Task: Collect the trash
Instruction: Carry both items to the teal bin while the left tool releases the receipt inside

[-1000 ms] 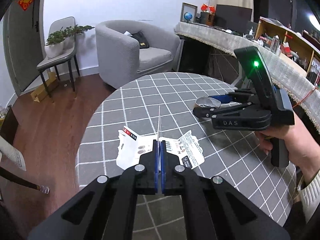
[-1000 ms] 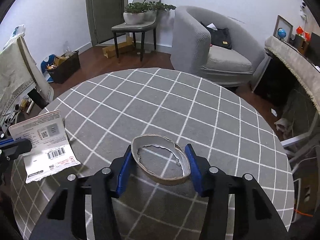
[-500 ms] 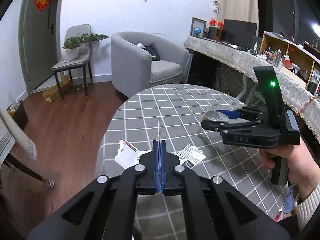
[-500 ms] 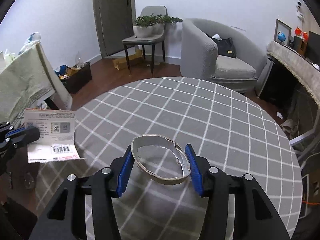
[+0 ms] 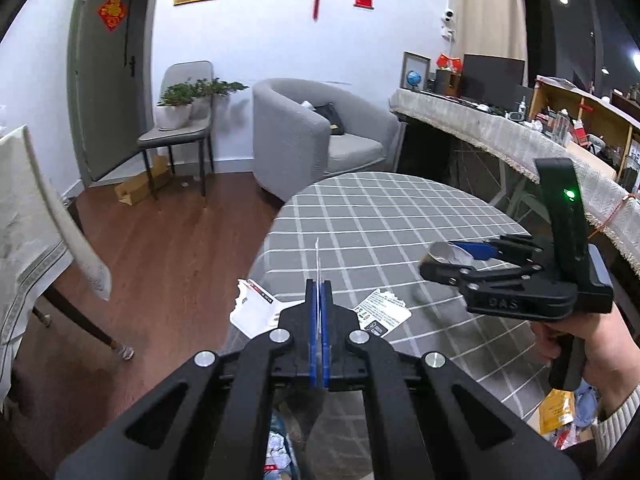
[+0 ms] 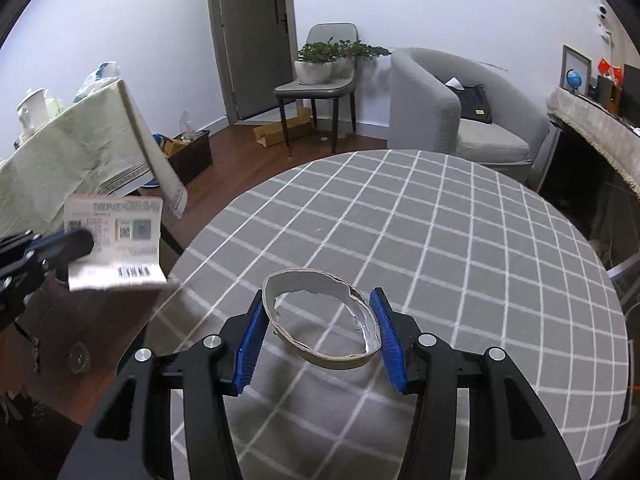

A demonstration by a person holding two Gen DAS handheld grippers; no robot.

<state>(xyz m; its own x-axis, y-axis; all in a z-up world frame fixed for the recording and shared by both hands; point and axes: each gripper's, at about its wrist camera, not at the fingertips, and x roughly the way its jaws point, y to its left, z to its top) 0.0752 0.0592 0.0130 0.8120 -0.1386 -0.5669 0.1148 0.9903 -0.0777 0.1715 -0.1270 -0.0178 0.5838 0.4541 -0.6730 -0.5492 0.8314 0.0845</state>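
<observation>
My left gripper (image 5: 318,292) is shut on a flat white printed wrapper (image 5: 256,310), seen edge-on between the blue pads; it spreads out to both sides below the fingers. In the right wrist view the same wrapper (image 6: 114,244) hangs beyond the table's left edge, over the floor. My right gripper (image 6: 320,332) is shut on a squashed cardboard ring with torn foil (image 6: 320,320), held above the round grey checked table (image 6: 440,220). The ring also shows in the left wrist view (image 5: 446,254).
A bin with crumpled trash (image 5: 280,452) shows below my left gripper. A table with a beige cloth (image 6: 80,152) stands to the left. A grey armchair (image 6: 460,108), a chair with a plant (image 6: 324,76) and a long counter (image 5: 500,136) lie beyond.
Both grippers have pulled back and up from the table with their items. The wrapper has moved from over the table to beyond its left edge, over the floor.
</observation>
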